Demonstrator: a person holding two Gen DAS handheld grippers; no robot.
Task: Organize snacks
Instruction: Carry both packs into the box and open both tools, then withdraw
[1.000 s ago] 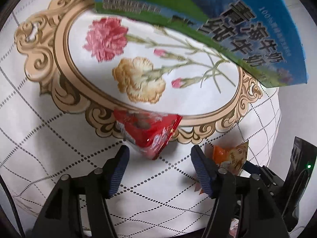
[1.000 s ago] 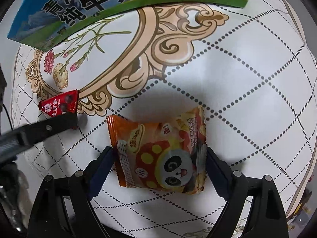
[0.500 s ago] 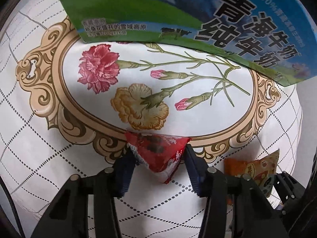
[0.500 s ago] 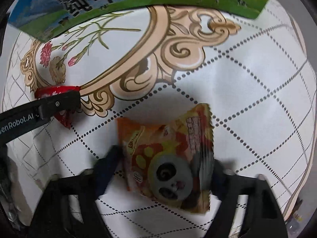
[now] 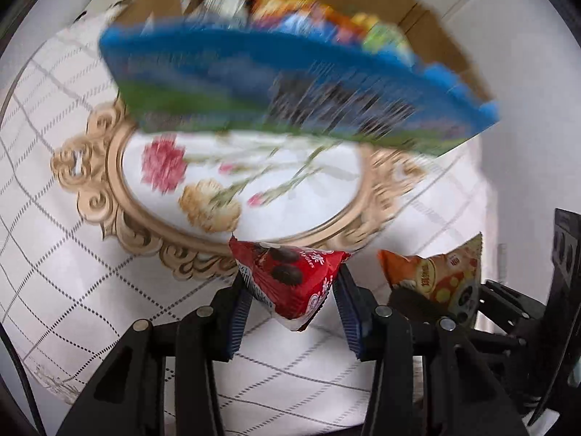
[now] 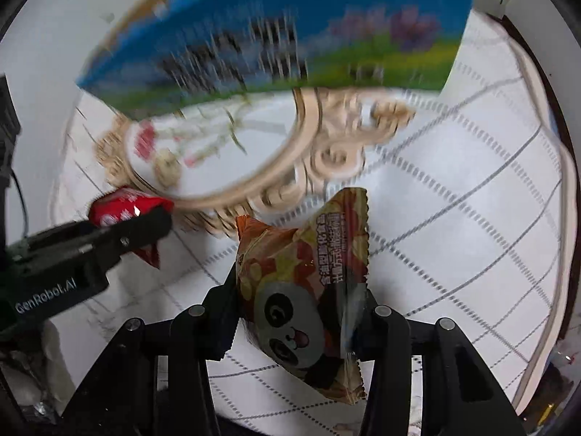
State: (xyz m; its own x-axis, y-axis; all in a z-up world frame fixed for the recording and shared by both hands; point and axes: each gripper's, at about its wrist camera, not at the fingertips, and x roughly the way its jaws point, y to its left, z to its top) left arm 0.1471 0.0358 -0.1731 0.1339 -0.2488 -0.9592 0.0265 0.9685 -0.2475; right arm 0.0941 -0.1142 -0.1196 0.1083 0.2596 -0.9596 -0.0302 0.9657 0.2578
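Left gripper [image 5: 292, 307] is clamped on the red chocolate snack packet [image 5: 290, 279], both pads pressing its sides, packet lifted over the desk [image 5: 72, 254]. Right gripper [image 6: 297, 323] is pinched tight on the orange panda snack bag [image 6: 305, 290], also held above the patterned cloth. Beyond them, toward the desk's far edge, stands the blue-and-green milk carton box [image 5: 290, 83], badly blurred; it looks to hold assorted snack packs [image 5: 308, 11].

left gripper [image 5: 290, 305]: now clamped on the red snack packet [image 5: 290, 283], lifted off the worktop
right gripper [image 6: 297, 312]: now clamped on the panda snack packet [image 6: 305, 290], raised too
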